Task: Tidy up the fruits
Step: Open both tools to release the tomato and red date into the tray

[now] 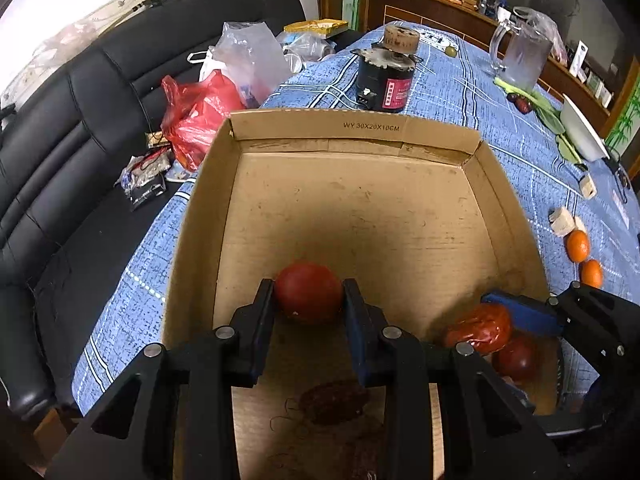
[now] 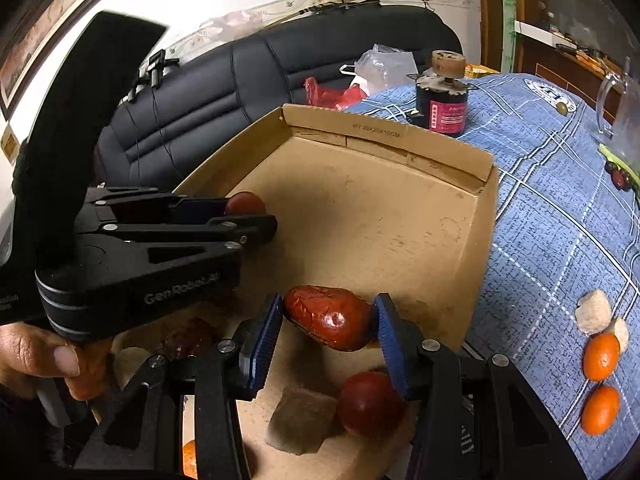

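Observation:
A shallow cardboard box (image 1: 360, 132) (image 2: 440, 160) lies on the blue cloth. My left gripper (image 1: 309, 294) is shut on a round red fruit (image 1: 309, 292), low over the box floor near its left wall; the right wrist view shows that gripper (image 2: 256, 216) from the side with the round red fruit (image 2: 245, 202) at its tip. My right gripper (image 2: 329, 322) is shut on a wrinkled red date (image 2: 328, 320) (image 1: 478, 330) over the box's near right part. Another dark red round fruit (image 2: 370, 402) (image 1: 516, 358) and a dried date (image 1: 334, 400) rest below.
Two small oranges (image 2: 600, 354) (image 1: 578, 245) and pale chunks (image 2: 594, 312) lie on the cloth right of the box. A black motor (image 1: 384, 76), a glass jug (image 1: 520, 52) and a white bowl (image 1: 584, 128) stand further back. Plastic bags (image 1: 200, 112) sit on the black sofa.

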